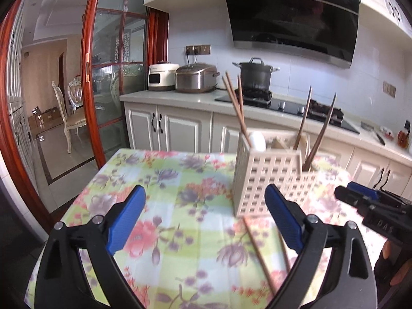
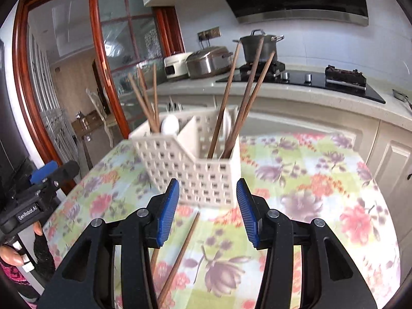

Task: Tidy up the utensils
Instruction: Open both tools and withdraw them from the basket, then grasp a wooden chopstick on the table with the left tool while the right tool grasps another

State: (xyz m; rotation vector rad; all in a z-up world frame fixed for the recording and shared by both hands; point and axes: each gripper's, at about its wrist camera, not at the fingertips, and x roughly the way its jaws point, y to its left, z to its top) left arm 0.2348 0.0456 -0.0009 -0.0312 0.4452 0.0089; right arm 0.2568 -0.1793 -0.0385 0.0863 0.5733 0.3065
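Left wrist view: left gripper [image 1: 204, 216] being held with jaws spread wide, nothing between blue pads; right gripper [image 1: 360, 195] being seen at right edge

Right wrist view: right gripper [image 2: 208, 209] being held partly spread, nothing grasped; left gripper [image 2: 51, 173] being seen at left edge, with fingers [image 2: 10, 255] of person's hand below it

White perforated utensil holder [image 2: 195, 170] standing on floral tablecloth [image 2: 322, 193], chopsticks being held upright inside

Loose chopsticks [image 2: 180, 257] lying on cloth just before holder, beneath right jaws

Both grippers being pointed downward toward holder
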